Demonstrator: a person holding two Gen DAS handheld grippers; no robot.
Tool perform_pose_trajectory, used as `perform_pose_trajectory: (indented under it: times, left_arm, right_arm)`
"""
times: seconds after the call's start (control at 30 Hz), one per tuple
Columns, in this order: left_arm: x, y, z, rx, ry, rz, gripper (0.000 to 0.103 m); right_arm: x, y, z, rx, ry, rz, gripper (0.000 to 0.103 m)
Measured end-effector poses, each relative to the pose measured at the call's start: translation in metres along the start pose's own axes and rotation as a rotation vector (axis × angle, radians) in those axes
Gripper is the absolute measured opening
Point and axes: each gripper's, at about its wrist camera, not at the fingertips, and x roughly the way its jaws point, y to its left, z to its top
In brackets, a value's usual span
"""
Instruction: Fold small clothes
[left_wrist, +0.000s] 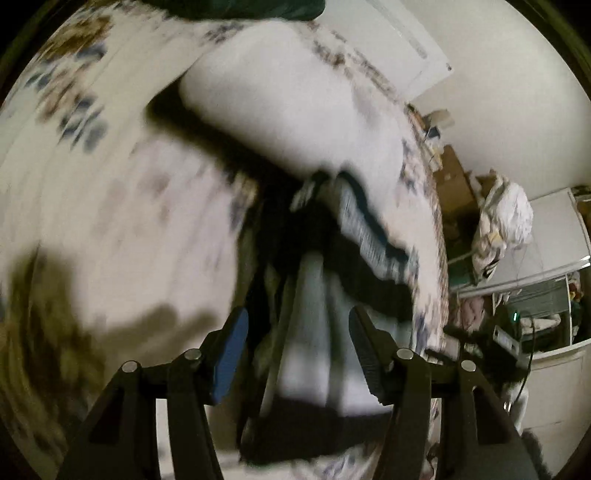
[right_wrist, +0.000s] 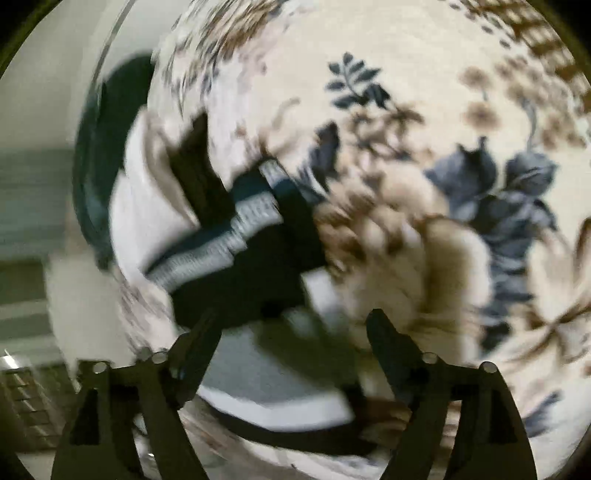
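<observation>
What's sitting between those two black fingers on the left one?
In the left wrist view, a white and dark garment lies between the open left gripper fingers, on the flowered bedspread.

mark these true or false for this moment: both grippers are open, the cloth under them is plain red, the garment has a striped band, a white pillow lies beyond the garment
1. Both the left gripper and the right gripper are open. True.
2. The bedspread is plain red. False: it is cream with blue and brown flowers.
3. The garment has a striped band. True.
4. A white pillow lies beyond the garment. True.
5. The left gripper's pads are both black. False: one pad is blue.
</observation>
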Motion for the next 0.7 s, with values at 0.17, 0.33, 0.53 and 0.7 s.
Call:
perform_pose_trajectory:
  times: [0.17,0.33,0.53,0.7]
  left_arm:
    - [0.006,0.007,-0.067,-0.161,0.052,-0.105,0.062]
    - [0.026,0.004,-0.136,-0.353,0.066,-0.185,0.063]
    - [0.083,-0.013,-0.148,-0.438,0.028,-0.281,0.063]
    - [0.102,-0.019,-0.142,-0.523,-0.084,-0.316,0.069]
  right_arm:
    - [0.008,-0.015,-0.006,-0.082,0.089,-0.011,0.084]
    - [0.021,-0.024,0.02,-0.123,0.15,0.076,0.084]
    - [0.049,-0.015,0.062,-0.173,0.252,0.123,0.084]
    - [0.09,-0.011,0.095,-0.18,0.315,0.142,0.093]
